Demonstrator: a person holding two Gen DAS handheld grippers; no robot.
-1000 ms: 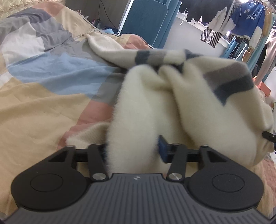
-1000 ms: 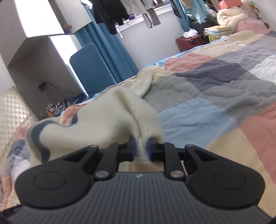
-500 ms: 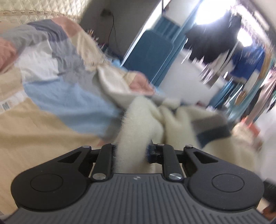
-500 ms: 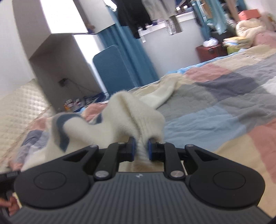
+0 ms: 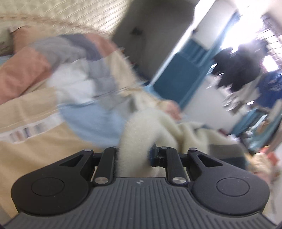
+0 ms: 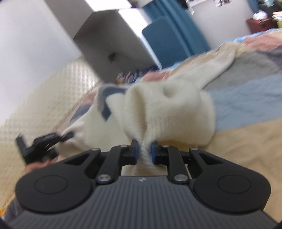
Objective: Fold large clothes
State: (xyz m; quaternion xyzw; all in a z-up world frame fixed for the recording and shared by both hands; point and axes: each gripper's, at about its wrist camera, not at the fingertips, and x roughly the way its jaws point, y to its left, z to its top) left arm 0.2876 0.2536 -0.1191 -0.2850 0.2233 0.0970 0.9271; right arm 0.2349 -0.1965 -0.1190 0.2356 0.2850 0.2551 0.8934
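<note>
Gripping: both hand-held grippers clamp the same cream fleece garment, which hangs between them above the bed.
Left hand-held gripper: its jaws have just been closing and now pinch a thick fold of the fleece, which fills the gap between the pads.
Right hand-held gripper: jaws close together, blue pads squeezing a ribbed edge of the garment.
Garment: cream, fuzzy, with a dark blue-grey stripe; one long part trails to the far right and lies on the quilt.
Bed: a patchwork quilt in beige, pale blue, pink, grey and white covers it; a quilted headboard stands at the far left.
Right view, near left: the other hand-held gripper shows as a blurred black shape, touching the garment's left end.
Background: blue curtain, blue panel, hanging clothes, all blurred.
</note>
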